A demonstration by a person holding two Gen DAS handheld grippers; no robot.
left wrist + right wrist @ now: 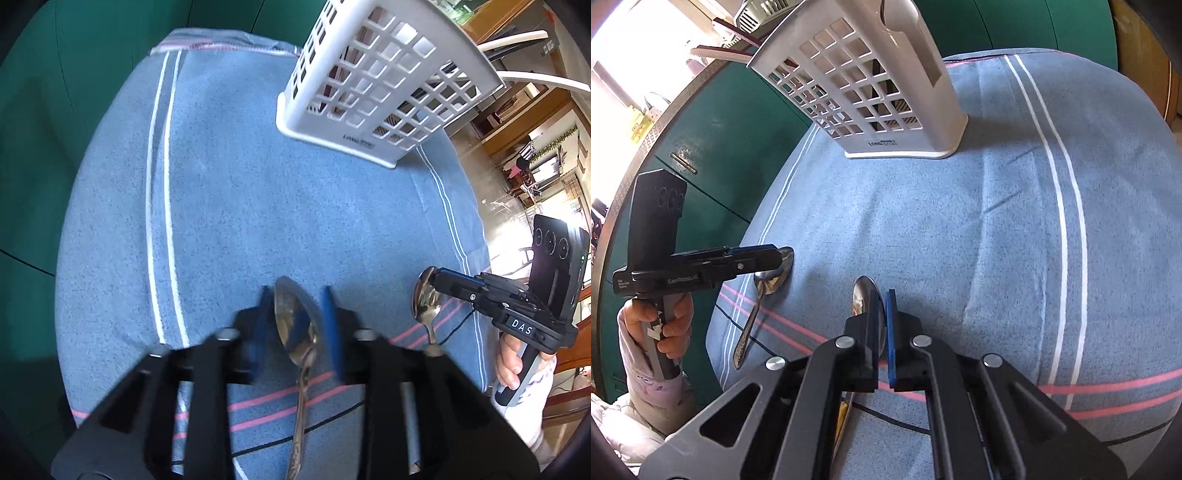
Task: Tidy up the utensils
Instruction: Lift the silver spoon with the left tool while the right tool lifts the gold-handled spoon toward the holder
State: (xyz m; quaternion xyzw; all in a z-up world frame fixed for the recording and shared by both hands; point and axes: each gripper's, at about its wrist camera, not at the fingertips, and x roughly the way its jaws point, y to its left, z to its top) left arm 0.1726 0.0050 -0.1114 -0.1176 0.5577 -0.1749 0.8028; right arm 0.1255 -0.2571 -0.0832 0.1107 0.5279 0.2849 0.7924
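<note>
Two spoons, neither in caddy (373, 92) yet. Left gripper (297, 325): jaws wide, astride a spoon (295, 325) on the towel (258, 203). Right gripper (882, 325): jaws narrow, pinching other spoon (862, 295). Caddy well ahead.

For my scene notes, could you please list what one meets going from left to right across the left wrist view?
Green surface → blue towel → spoon between the left tongs → white utensil basket → second spoon at the right tongs → hand on the handle.
</note>
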